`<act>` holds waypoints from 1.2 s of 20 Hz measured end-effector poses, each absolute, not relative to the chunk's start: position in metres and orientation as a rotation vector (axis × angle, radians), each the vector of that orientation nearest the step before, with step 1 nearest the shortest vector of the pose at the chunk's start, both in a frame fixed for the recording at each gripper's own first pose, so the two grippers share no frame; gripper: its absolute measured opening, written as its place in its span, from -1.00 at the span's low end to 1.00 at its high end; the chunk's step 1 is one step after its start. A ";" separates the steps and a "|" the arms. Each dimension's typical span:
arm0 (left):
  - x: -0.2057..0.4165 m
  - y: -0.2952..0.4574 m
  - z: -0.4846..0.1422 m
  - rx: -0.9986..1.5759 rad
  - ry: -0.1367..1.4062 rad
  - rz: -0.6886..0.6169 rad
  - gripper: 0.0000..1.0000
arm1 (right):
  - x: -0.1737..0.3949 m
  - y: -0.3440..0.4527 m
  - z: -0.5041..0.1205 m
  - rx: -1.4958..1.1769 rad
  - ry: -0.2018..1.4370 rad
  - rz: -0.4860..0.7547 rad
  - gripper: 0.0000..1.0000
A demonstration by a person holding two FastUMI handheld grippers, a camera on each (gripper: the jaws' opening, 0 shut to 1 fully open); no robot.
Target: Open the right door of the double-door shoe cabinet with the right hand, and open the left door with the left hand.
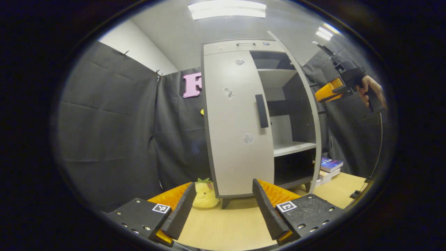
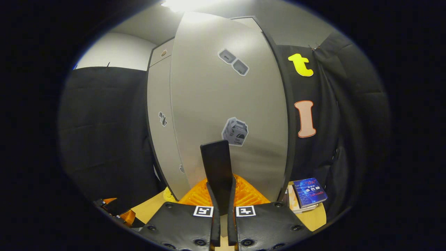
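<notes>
Shoe cabinet [image 1: 244, 118] stands on the table [image 1: 223, 223]: right door [image 2: 226, 104] swung open, left door [image 1: 237, 125] closed.
Right gripper [image 2: 221, 195] is clamped on the right door's handle [image 2: 216, 164]; left gripper [image 1: 223, 205] spread wide, holding nothing, short of the left door.

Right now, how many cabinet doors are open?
1. The right door is swung open, its handle gripped by the right tool. The left door is shut.
</notes>
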State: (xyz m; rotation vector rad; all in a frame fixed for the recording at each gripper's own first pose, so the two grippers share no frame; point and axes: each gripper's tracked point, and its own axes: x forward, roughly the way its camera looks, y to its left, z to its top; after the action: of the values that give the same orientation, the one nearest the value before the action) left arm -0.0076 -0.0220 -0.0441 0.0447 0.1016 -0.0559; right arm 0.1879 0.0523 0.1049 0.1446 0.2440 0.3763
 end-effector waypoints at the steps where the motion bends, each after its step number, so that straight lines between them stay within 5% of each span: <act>1: -0.006 -0.028 -0.045 0.047 0.102 -0.068 0.92 | 0.188 0.050 0.105 0.156 0.250 0.376 -0.80; 16: 0.003 -0.081 -0.047 0.041 0.112 -0.156 0.92 | 0.181 0.019 0.105 0.148 0.248 0.322 -0.88; 24: 0.001 -0.096 -0.046 0.045 0.118 -0.179 0.88 | 0.183 -0.049 0.105 0.077 0.217 0.124 -0.77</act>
State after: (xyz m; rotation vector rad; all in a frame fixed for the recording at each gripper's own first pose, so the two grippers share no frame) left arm 0.0014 -0.0959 -0.0456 0.0453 0.1177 -0.1790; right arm 0.1827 -0.0488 0.1052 0.0767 0.2174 0.1237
